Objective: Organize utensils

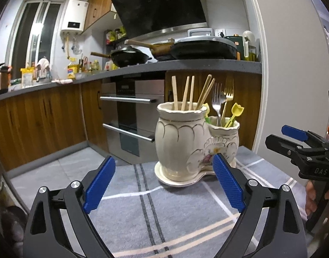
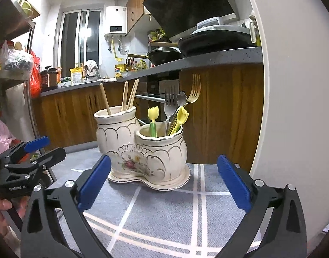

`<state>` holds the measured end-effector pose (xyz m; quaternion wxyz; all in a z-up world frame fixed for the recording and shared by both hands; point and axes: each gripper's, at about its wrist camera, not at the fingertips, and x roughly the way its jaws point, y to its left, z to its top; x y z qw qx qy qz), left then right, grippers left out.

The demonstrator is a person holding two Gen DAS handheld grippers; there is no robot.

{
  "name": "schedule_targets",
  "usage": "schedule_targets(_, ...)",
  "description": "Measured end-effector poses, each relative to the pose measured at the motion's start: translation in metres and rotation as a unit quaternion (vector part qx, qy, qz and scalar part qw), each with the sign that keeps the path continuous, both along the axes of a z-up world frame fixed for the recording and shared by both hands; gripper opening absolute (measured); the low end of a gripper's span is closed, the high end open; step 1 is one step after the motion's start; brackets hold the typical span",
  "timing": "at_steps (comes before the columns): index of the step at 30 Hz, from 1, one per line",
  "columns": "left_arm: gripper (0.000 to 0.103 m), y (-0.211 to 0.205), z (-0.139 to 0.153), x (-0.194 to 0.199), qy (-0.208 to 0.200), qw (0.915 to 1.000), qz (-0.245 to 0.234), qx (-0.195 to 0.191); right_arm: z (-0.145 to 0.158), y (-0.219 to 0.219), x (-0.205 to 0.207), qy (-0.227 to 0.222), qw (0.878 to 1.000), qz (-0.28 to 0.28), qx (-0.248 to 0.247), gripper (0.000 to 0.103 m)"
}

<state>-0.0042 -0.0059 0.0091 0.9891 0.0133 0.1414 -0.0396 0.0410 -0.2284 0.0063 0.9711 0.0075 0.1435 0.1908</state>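
A cream ceramic double utensil holder (image 1: 181, 142) (image 2: 143, 150) stands on its saucer on a grey striped tablecloth (image 1: 143, 210) (image 2: 164, 210). The taller pot holds several wooden chopsticks (image 1: 191, 92) (image 2: 126, 95). The shorter pot holds a silver fork (image 1: 216, 97) (image 2: 169, 105), a gold fork (image 1: 228, 94) (image 2: 194, 90) and yellow tulip-topped picks (image 1: 236, 110) (image 2: 153, 116). My left gripper (image 1: 164, 180) is open and empty, just short of the holder. My right gripper (image 2: 164, 182) is open and empty, also just short of it; it shows at the right edge of the left wrist view (image 1: 293, 137).
The table's far edge lies just behind the holder. Beyond it are wooden kitchen cabinets, an oven (image 1: 130, 111) and a counter with pans (image 1: 203, 48). A white wall (image 2: 293, 86) rises to the right. A metal shelf with bags (image 2: 16, 64) stands on the left.
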Motion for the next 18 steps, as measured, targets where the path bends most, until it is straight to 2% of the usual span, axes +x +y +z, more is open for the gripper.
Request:
schedule_targets(5, 0.095, 0.007, -0.003, 0.000, 0.001, 0.9999, 0.004, -0.014, -0.005, 0.008, 0.001, -0.014, 1.000, -0.009, -0.024, 0.098)
schedule_targets(8, 0.096, 0.009, -0.004, 0.001, 0.002, 0.9998, 0.004, -0.021, -0.006, 0.008, 0.005, -0.006, 1.000, -0.006, -0.026, 0.098)
schedule_targets(14, 0.098, 0.000, -0.003, 0.001, 0.000, 1.0000, 0.002, 0.006, -0.007, 0.008, 0.007, -0.006, 1.000, -0.015, -0.024, 0.098)
schedule_targets(18, 0.098, 0.001, -0.003, 0.002, 0.003, 1.0000, 0.004, 0.001, -0.007, 0.008, 0.007, -0.006, 1.000, -0.015, -0.025, 0.098)
